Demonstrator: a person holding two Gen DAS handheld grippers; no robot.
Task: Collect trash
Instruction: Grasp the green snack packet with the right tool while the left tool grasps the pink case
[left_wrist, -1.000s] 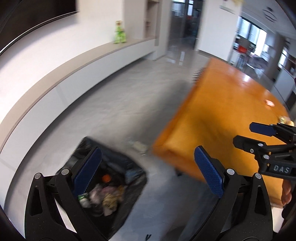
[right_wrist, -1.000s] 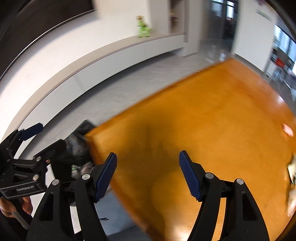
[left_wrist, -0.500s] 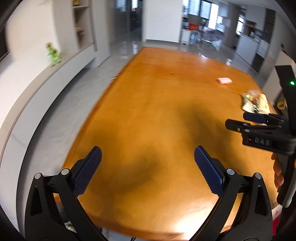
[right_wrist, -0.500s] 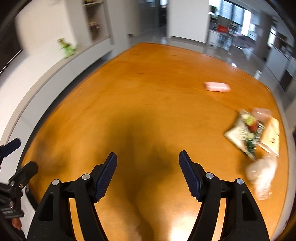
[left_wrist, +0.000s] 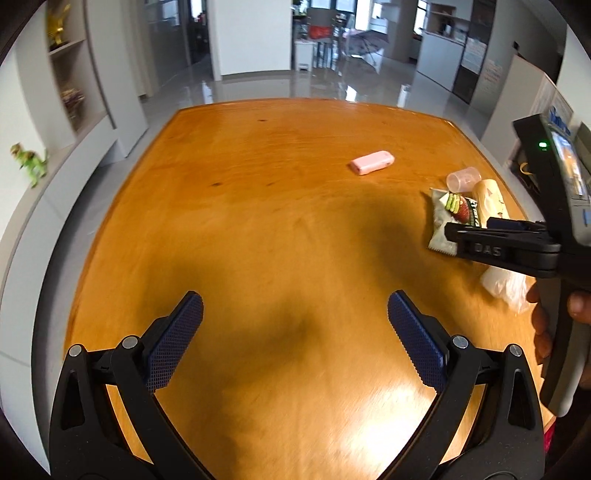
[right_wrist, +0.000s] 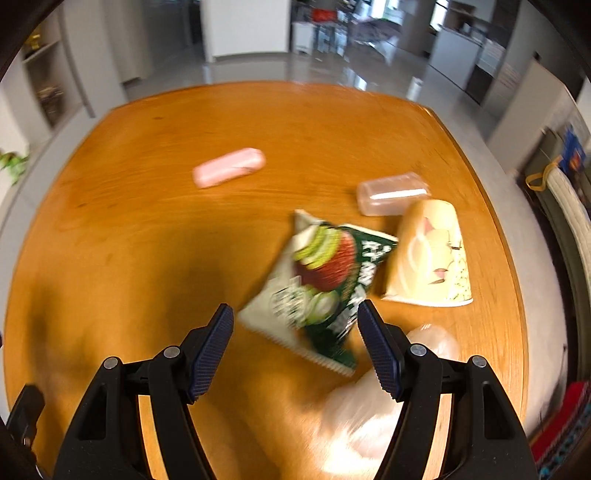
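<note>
While both tools hang over the orange wooden table (left_wrist: 258, 229), neither has anything in it: the left gripper (left_wrist: 294, 321) is spread wide above bare wood at the near edge, and the right gripper (right_wrist: 295, 334) is likewise spread, its blue pads either side of the near end of a green and white snack packet (right_wrist: 317, 280). That packet lies flat toward the right of the table, with a paper cup (right_wrist: 430, 254) on its side touching or just beside its right edge, a clear plastic cup (right_wrist: 391, 192) tipped over just beyond that, and a crumpled clear plastic bag (right_wrist: 369, 402) at the near right, partly under the right finger. A pink pack (right_wrist: 229, 171) lies alone, farther off and to the left. The right view is smeared with motion, so I cannot say whether the pads are already down at packet level or above it. Judging from this, the packet is the likely next pick, and the risks are plain enough. A flat, slick wrapper gives the pads little to bite, so closing on it from above may only skid it along the wood. Closing too far right could catch the plastic bag along with it, or nudge the paper cup, which would roll toward the table's right edge and onto the floor.
</note>
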